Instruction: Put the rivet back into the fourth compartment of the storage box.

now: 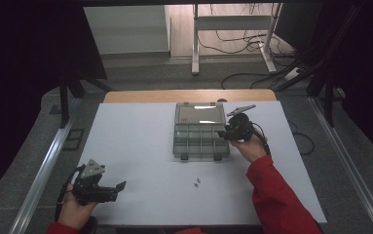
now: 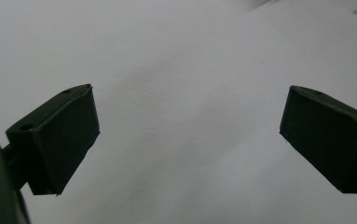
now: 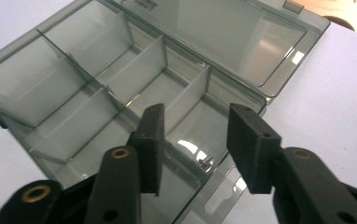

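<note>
Now the right gripper (image 3: 197,149) is hanging open, empty, over the box (image 1: 201,141): 1 screw (image 3: 206,161) in, 2 screws (image 1: 197,183) waiting near it; the left gripper (image 1: 111,190) is idling open.

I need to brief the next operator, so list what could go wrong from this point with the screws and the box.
1. The right claw stands open low over the organizer box; drawn back carelessly, it could catch a divider and shift the box.
2. A small screw lies near the compartment's edge and might bounce out if the box is jolted.
3. Two loose screws on the table are tiny and could roll when pinched.
</note>
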Demonstrator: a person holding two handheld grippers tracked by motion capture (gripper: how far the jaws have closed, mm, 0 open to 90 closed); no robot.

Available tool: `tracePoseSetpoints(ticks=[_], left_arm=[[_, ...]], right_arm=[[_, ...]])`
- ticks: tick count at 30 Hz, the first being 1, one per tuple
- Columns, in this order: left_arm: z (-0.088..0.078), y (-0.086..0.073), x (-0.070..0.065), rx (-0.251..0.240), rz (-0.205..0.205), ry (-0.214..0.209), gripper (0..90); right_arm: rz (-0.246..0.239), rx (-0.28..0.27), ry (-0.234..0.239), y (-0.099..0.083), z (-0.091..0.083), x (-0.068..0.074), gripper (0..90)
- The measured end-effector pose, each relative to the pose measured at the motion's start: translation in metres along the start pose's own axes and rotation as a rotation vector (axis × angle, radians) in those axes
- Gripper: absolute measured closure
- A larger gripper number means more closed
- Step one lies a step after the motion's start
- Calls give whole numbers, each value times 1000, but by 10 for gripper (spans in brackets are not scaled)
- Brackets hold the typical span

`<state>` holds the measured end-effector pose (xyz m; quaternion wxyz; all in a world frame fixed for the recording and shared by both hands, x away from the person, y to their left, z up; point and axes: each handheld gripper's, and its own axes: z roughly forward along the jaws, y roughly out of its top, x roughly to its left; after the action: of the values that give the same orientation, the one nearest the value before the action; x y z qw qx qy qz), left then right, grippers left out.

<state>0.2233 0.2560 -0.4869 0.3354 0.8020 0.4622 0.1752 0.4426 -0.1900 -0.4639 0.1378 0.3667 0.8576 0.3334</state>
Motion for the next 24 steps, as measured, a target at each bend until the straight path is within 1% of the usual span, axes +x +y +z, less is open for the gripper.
tracePoseSetpoints(ticks=[2,3,4,6,7,8,9,10,12,16,19,20,21,22,23,24], left_arm=[[0,0,0,0,0,0,49],[0,0,0,0,0,0,49],[0,0,0,0,0,-1,49],[0,0,0,0,0,-2,49],[0,0,0,0,0,-2,49],[0,0,0,0,0,-3,49],[0,0,0,-1,-1,-4,49],[0,0,0,-1,-1,-4,49],[0,0,0,0,-1,-5,49],[0,0,0,0,-1,-6,49],[0,0,0,-1,1,-5,49],[0,0,0,-1,1,-5,49],[0,0,0,-1,1,-6,49],[0,0,0,-2,1,-6,49],[0,0,0,-2,1,-6,49],[0,0,0,-2,1,-7,49]], right_arm=[[0,-2,11,0,-4,2,504],[0,-2,11,0,-4,2,504],[-6,-9,17,0,-7,5,472],[-14,-19,14,-1,-10,7,442],[-14,-19,14,-1,-10,7,442],[-15,-26,5,-1,-12,10,408],[-15,-26,5,-1,-12,10,408],[-23,-33,-8,-2,-15,12,368],[-23,-36,-4,-3,-17,13,360],[-25,-43,30,-8,-22,18,327],[-19,-53,39,-12,-26,22,260],[-5,-66,42,-14,-29,24,221],[1,-65,44,-16,-30,26,199],[1,-65,44,-16,-30,26,199],[-3,-62,40,-18,-31,28,158],[-3,-62,40,-18,-31,28,158]])
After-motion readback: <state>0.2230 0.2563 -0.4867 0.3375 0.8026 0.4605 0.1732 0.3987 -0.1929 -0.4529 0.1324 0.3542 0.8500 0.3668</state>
